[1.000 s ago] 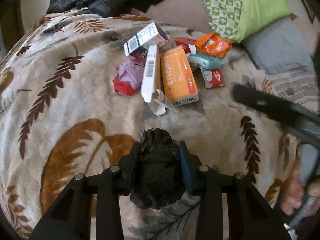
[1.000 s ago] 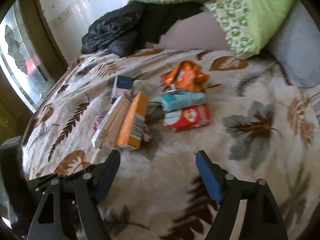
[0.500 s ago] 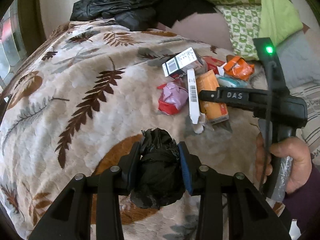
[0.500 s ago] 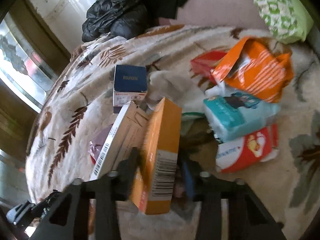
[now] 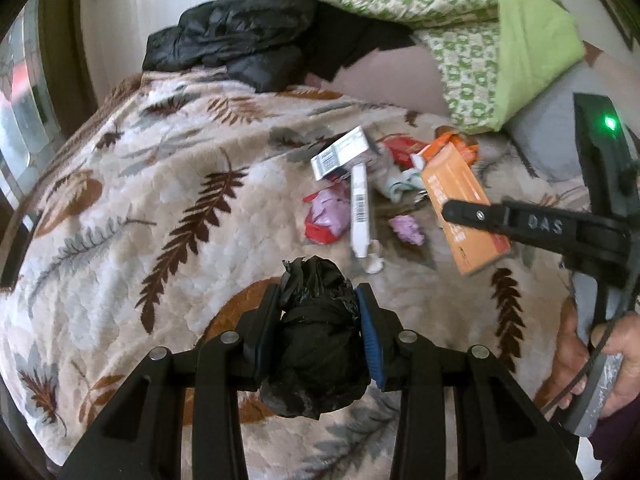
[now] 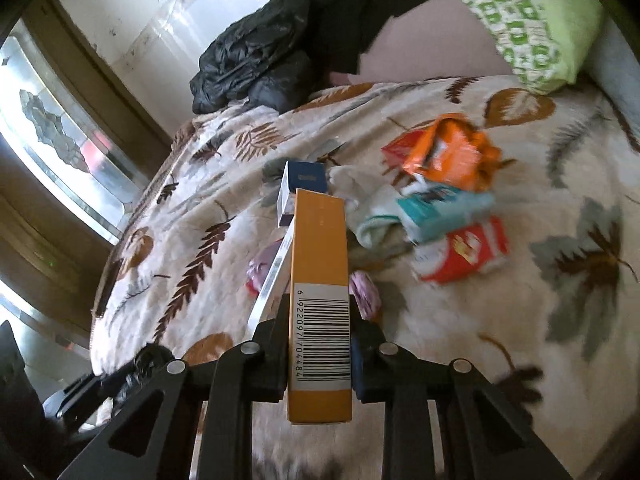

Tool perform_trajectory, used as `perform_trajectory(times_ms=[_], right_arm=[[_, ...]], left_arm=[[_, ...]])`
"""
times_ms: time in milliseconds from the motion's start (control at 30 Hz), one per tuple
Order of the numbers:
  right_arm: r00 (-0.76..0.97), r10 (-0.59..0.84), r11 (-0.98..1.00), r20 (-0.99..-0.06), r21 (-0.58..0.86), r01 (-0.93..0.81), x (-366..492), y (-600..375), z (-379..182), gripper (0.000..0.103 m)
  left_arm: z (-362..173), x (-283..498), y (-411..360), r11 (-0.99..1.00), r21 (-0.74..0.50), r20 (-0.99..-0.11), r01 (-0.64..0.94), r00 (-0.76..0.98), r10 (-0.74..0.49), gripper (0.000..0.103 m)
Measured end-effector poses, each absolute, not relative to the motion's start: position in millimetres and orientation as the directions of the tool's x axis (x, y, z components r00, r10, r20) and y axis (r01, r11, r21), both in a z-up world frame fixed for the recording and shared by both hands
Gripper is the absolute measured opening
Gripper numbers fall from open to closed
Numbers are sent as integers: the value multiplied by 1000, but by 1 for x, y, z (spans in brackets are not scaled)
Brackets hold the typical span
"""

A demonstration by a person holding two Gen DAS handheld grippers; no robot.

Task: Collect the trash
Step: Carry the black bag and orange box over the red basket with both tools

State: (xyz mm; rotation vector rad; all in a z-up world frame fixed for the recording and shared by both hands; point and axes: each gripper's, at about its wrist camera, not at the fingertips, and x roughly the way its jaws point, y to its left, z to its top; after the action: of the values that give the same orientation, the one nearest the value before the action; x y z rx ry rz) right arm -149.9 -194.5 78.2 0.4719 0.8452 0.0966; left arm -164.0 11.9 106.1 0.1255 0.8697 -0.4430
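Note:
My left gripper [image 5: 318, 322] is shut on a crumpled black plastic bag [image 5: 316, 344], held above the leaf-patterned blanket [image 5: 140, 208]. My right gripper [image 6: 320, 344] is shut on a long orange box [image 6: 320, 280] with a barcode, lifted off the bed; the box also shows in the left wrist view [image 5: 464, 208]. On the blanket lie a white and blue box [image 5: 344, 152], a long white box [image 5: 360, 208], a pink and red wrapper [image 5: 328, 216], an orange packet [image 6: 448, 152], a teal pack [image 6: 444, 208] and a red and white pack [image 6: 464, 252].
A black jacket [image 5: 232, 44] and a green patterned pillow [image 5: 500, 60] lie at the head of the bed. A grey cushion [image 5: 548, 136] sits at the right. A window [image 6: 52, 152] is to the left of the bed.
My right gripper moved in to the orange box, shut on it and lifted it off the pile. The left gripper pulled back, still holding the black bag.

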Motion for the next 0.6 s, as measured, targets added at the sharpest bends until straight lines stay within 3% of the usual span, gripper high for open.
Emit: perform_trajectory(times_ms=[600], right_arm=[[737, -32, 879, -675, 331, 342, -350, -264, 120, 24]], left_arm=[[166, -252, -82, 705, -71, -698, 705, 470, -540, 37]])
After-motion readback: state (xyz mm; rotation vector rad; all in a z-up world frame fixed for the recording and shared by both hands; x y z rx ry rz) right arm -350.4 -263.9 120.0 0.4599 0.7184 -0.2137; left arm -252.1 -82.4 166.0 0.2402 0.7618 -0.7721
